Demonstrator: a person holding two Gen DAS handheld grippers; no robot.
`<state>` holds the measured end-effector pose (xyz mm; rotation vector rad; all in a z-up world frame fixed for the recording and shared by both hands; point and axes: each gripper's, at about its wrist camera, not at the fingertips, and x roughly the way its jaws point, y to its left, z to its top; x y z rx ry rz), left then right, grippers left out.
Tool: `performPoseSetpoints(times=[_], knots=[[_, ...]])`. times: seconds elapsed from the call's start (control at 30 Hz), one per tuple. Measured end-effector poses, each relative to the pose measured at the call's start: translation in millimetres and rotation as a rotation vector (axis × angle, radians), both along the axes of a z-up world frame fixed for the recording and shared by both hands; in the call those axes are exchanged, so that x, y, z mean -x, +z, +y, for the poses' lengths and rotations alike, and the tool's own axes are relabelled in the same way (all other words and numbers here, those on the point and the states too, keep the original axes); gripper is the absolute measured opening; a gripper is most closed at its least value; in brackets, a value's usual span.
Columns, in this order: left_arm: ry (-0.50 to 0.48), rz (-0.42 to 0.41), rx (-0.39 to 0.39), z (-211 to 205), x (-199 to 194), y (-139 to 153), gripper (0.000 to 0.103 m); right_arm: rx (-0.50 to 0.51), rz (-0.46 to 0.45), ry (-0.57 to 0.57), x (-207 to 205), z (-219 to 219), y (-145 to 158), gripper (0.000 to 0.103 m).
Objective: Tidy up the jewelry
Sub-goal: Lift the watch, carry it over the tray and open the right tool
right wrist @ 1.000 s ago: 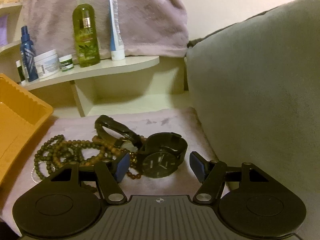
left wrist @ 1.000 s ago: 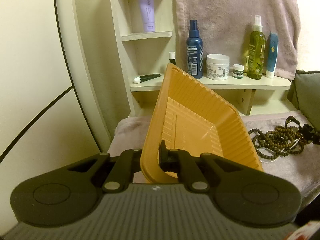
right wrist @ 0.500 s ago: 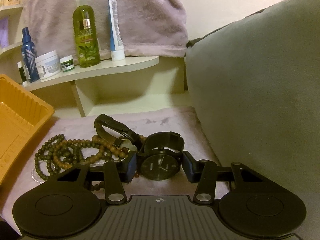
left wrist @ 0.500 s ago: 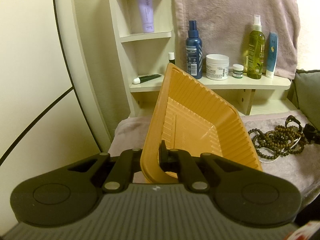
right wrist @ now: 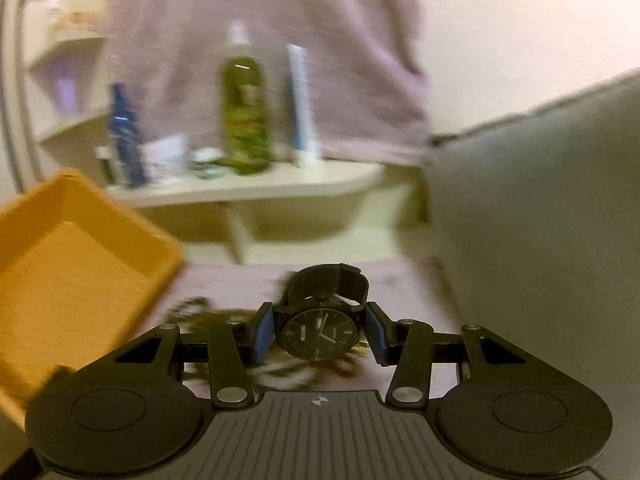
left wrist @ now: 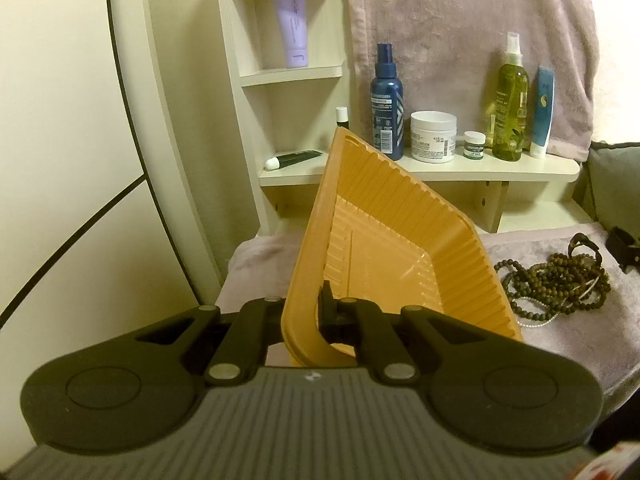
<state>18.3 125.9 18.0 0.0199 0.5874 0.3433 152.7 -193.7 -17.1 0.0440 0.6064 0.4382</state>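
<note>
My left gripper (left wrist: 310,312) is shut on the near rim of an orange ribbed plastic tray (left wrist: 384,248), holding it tilted up on the mauve cloth. A heap of brown bead strands (left wrist: 556,284) and a thin white bead string lie on the cloth right of the tray. In the right wrist view my right gripper (right wrist: 319,334) is shut on a black wristwatch (right wrist: 320,330), its blue pads pressing the case from both sides, lifted above the blurred beads (right wrist: 208,316). The orange tray (right wrist: 72,264) appears at the left of that view.
A cream shelf (left wrist: 472,168) behind holds a blue spray bottle (left wrist: 387,104), a white jar (left wrist: 433,136), a small jar, a green bottle (left wrist: 510,100) and a blue tube. A mauve towel hangs above. A grey cushion (right wrist: 540,208) rises at the right.
My right gripper closed its pads on the black watch and lifted it off the cloth, swinging left toward the tray. The left gripper and tray stayed put.
</note>
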Motion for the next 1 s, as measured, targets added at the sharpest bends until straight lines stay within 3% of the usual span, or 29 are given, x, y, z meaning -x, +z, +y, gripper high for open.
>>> performPoseSetpoints(times=[0.27, 0.47, 0.9, 1.0], knots=[[-0.003, -0.002, 0.001, -0.8, 0.6, 0.6, 0.005, -0.086, 0.043, 0.289, 26.7, 67.3, 19.1, 0.048], [-0.006, -0.007, 0.006, 0.0, -0.1, 0.9, 0.006, -0.076, 0.076, 0.417, 33.9, 114.2, 13.7, 0.048], [-0.007, -0.01, 0.015, 1.7, -0.9, 0.3, 0.006, -0.087, 0.15, 0.482, 25.9, 145.2, -12.3, 0.048], [-0.008, -0.01, 0.014, 1.4, 0.1, 0.0, 0.006, -0.128, 0.166, 0.492, 23.1, 143.7, -11.1, 0.06]])
